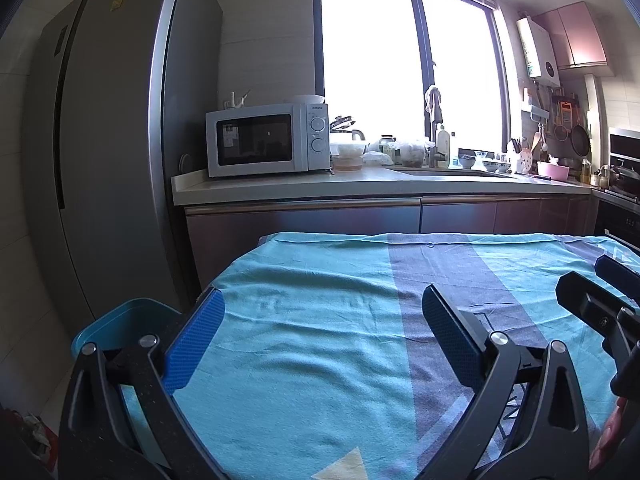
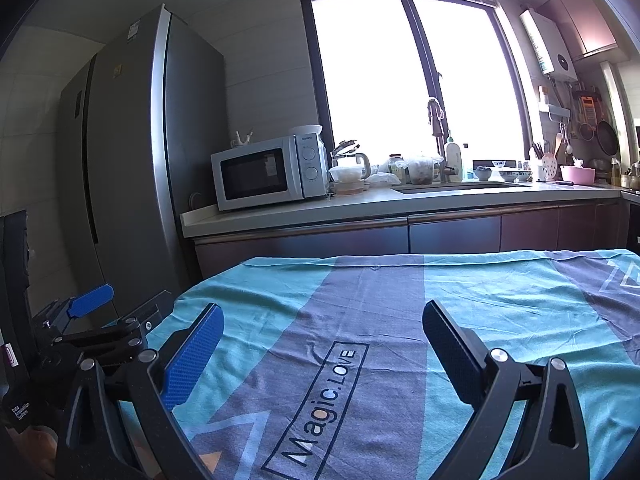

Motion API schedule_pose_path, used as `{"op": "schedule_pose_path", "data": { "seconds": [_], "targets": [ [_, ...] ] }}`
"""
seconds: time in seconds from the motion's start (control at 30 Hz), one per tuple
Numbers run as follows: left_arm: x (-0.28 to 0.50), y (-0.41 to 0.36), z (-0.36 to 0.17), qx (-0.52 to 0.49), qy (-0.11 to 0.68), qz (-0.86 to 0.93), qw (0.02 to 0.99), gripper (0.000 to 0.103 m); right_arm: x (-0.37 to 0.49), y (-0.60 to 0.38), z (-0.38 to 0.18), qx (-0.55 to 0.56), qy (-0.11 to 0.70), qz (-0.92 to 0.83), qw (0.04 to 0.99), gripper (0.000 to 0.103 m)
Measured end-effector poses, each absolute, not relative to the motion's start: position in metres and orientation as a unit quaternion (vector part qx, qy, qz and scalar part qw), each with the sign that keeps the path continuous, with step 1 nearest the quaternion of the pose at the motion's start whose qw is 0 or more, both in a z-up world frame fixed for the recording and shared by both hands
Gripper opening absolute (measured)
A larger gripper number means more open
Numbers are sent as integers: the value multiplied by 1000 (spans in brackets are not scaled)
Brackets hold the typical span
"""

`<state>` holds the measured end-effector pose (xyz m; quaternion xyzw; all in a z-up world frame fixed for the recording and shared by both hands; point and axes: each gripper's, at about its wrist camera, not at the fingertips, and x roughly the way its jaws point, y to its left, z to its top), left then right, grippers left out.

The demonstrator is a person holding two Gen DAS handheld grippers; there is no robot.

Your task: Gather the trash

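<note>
My left gripper (image 1: pixel 322 300) is open and empty above a table covered with a teal and purple cloth (image 1: pixel 320 340). My right gripper (image 2: pixel 322 316) is open and empty above the same cloth (image 2: pixel 500 300), to the right of the left one. The right gripper shows at the right edge of the left wrist view (image 1: pixel 592 280). The left gripper shows at the left edge of the right wrist view (image 2: pixel 90 300). A blue bin (image 1: pixel 124 320) stands on the floor by the table's left edge, partly hidden by my left finger. No trash shows on the cloth.
A tall grey fridge (image 1: pixel 112 140) stands left. A kitchen counter (image 1: pixel 360 186) runs behind the table with a white microwave (image 1: pixel 266 144), containers, a sink and utensils. A stove (image 1: pixel 624 188) is at the far right. Crumpled things lie on the floor (image 1: pixel 36 432) at lower left.
</note>
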<state>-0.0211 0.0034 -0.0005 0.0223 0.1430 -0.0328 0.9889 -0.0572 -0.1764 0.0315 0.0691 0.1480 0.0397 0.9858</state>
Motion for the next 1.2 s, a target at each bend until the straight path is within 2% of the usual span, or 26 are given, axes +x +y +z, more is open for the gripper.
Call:
{"op": "schedule_pose_path", "data": {
  "seconds": [1.2],
  "targets": [
    [-14,-4,-5,26,150,-38,988,97,-56,-179,30,72,148,37,986,96]
  ]
}}
